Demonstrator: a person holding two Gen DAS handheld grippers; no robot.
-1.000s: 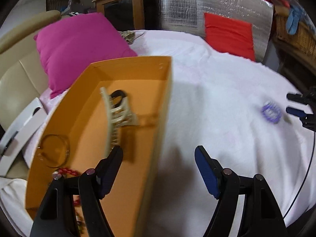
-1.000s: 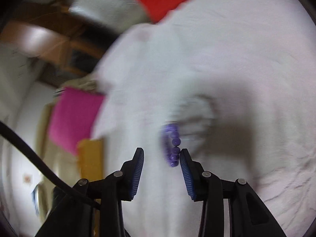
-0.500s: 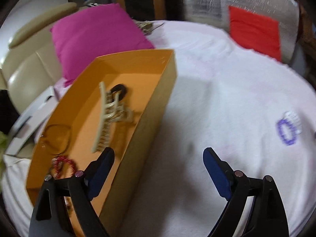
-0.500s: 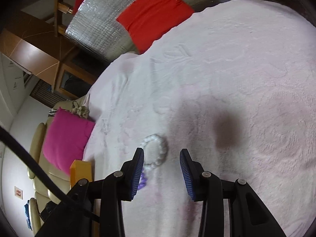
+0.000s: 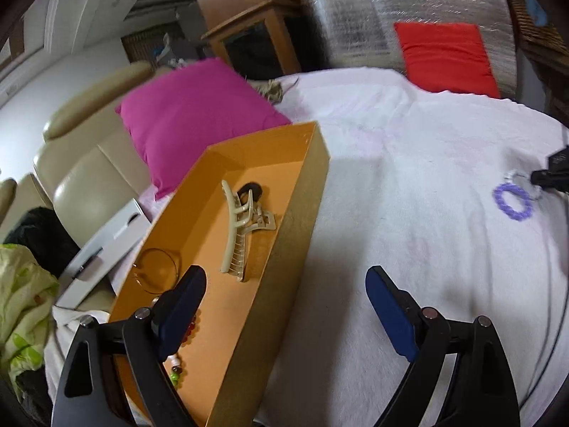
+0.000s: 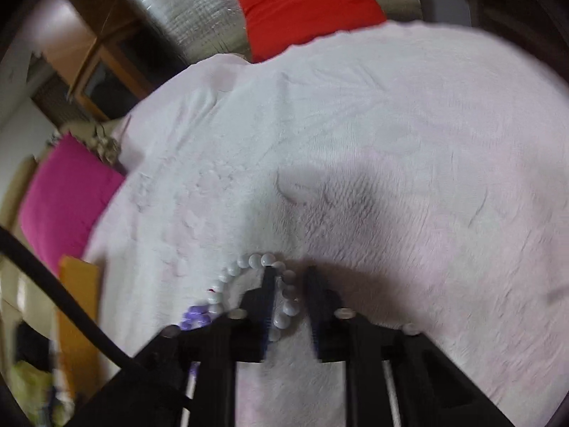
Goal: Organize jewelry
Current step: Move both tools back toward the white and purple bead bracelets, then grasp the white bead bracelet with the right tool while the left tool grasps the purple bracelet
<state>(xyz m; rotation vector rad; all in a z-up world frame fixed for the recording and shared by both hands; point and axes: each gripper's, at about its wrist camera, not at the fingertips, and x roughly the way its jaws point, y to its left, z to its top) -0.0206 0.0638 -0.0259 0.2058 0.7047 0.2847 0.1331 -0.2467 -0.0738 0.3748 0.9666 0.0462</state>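
- Two tools are at work over a bed covered with a white fleecy blanket (image 5: 409, 163)
- left tool (image 5: 284, 306) hangs with its blue pads spread wide and nothing between them, one pad over the orange box (image 5: 284, 249), the other over the bare blanket
- right tool (image 6: 290, 297) points steeply down at the blanket with its jaws drawn in close; a white bead bracelet (image 6: 249, 261) loops round the tip of one finger, and part of the strand runs through the narrow gap, so it looks pinched, though blur keeps me from being sure the pads press on it
- from the left tool's camera, the same right tool (image 5: 553, 174) shows at the far right edge, its dark tip touching the white bead bracelet (image 5: 515, 177)
- purple bead bracelet (image 5: 512, 203) lies flat on the blanket just beside the white one, their rims touching; in the right wrist view only a few purple beads (image 6: 195, 316) peek out by the tool's body
- orange box sits open on the blanket, well apart from both bracelets
- inside it lie a cream claw hair clip (image 5: 242, 227), a dark hair tie (image 5: 250, 190) just behind the clip, a thin wire bangle (image 5: 154, 272), and some red and mixed beads (image 5: 183, 341) half hidden behind the left pad
- pink cushion (image 5: 192, 117) leans on the beige sofa behind the box
- red cushion (image 5: 444, 57) stands at the far edge of the bed against a silvery quilted sheet (image 5: 355, 17)
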